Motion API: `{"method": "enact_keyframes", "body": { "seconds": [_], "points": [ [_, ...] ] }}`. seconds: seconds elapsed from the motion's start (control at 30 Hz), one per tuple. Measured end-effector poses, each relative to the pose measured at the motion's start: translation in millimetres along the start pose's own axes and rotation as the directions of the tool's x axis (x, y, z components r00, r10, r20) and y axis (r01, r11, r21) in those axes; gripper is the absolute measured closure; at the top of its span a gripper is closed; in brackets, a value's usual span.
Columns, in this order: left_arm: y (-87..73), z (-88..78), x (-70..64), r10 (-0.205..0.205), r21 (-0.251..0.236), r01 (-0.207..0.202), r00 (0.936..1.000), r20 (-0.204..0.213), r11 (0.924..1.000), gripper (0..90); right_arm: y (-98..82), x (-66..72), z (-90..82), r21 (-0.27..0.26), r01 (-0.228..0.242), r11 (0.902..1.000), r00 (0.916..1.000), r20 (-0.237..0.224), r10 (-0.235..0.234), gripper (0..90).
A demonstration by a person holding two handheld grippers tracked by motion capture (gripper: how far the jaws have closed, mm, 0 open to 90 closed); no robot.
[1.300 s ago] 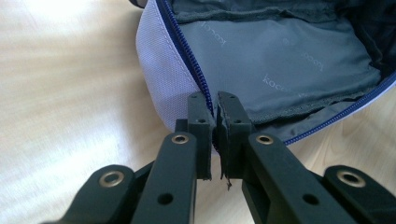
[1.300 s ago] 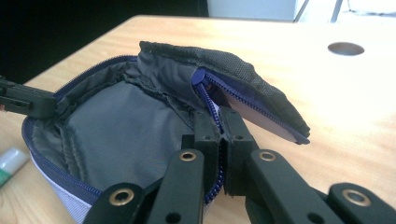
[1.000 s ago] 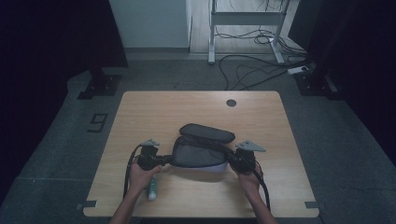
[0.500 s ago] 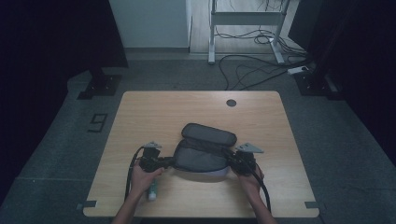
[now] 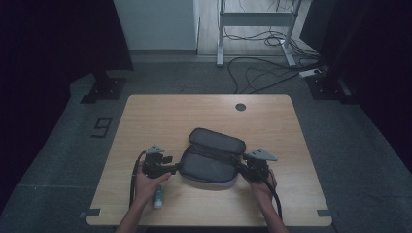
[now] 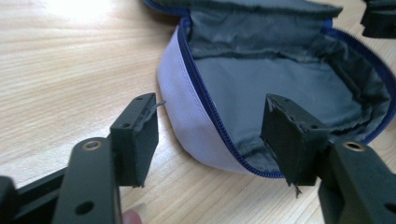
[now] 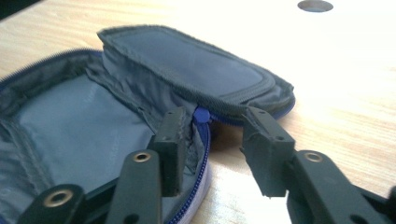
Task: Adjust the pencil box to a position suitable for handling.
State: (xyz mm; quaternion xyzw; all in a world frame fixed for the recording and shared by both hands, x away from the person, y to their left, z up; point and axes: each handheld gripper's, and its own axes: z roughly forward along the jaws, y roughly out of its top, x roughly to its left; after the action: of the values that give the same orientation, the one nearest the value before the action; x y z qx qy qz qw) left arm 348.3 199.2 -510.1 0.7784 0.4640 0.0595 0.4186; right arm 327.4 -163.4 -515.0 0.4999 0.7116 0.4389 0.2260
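Observation:
An open grey pouch point(image 5: 211, 162) with a blue zipper and a lavender outer wall lies on the wooden table point(image 5: 160, 116), its lid point(image 5: 217, 141) folded back. My left gripper point(image 5: 173, 168) is at the pouch's left end. Its jaws have just been opening and now straddle the pouch point(image 6: 280, 84) rim, with both pads clear of it around the left gripper point(image 6: 212, 133). My right gripper point(image 5: 241, 167) is at the right end. Its jaws have also just been opening. The right gripper point(image 7: 212, 140) stands open, with the zipper rim of the pouch point(image 7: 70, 121) loose between its jaws.
A small green-and-white tube point(image 5: 158, 198) lies by the left hand near the table's front edge. A round cable hole point(image 5: 240, 107) sits at the table's far side. Cables and a desk frame point(image 5: 257, 19) stand on the floor beyond.
Both hands stay at the pouch's ends. The jaws have spread off the pouch's rim, which now lies loose between them.

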Motion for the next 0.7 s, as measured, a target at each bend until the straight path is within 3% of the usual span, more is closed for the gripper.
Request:
{"method": "enact_keyframes", "body": {
  "seconds": [0.13, 0.3, 0.7],
  "points": [
    [-0.1, -3.9, 2.7, -0.01, -0.011, 0.01, 0.9999, 0.005, 0.9999, 35.7, 3.2, -0.3, -7.1, -0.031, -0.011, 0.9995, 0.9999, -0.013, 0.011, 52.1],
    [0.1, -11.5, 7.8, -0.032, -0.041, 0.033, 0.9994, 0.012, 0.9986, 32.9, 5.0, 7.5, -11.9, -0.061, -0.004, 0.9981, 0.9981, -0.061, 0.0, 49.1],
    [0.2, -31.1, 22.3, -0.056, -0.112, 0.056, 0.9984, 0.004, 0.9921, 31.9, 8.4, 40.6, -15.3, -0.075, 0.035, 0.9966, 0.9863, -0.159, -0.046, 46.8]
  ]
}}
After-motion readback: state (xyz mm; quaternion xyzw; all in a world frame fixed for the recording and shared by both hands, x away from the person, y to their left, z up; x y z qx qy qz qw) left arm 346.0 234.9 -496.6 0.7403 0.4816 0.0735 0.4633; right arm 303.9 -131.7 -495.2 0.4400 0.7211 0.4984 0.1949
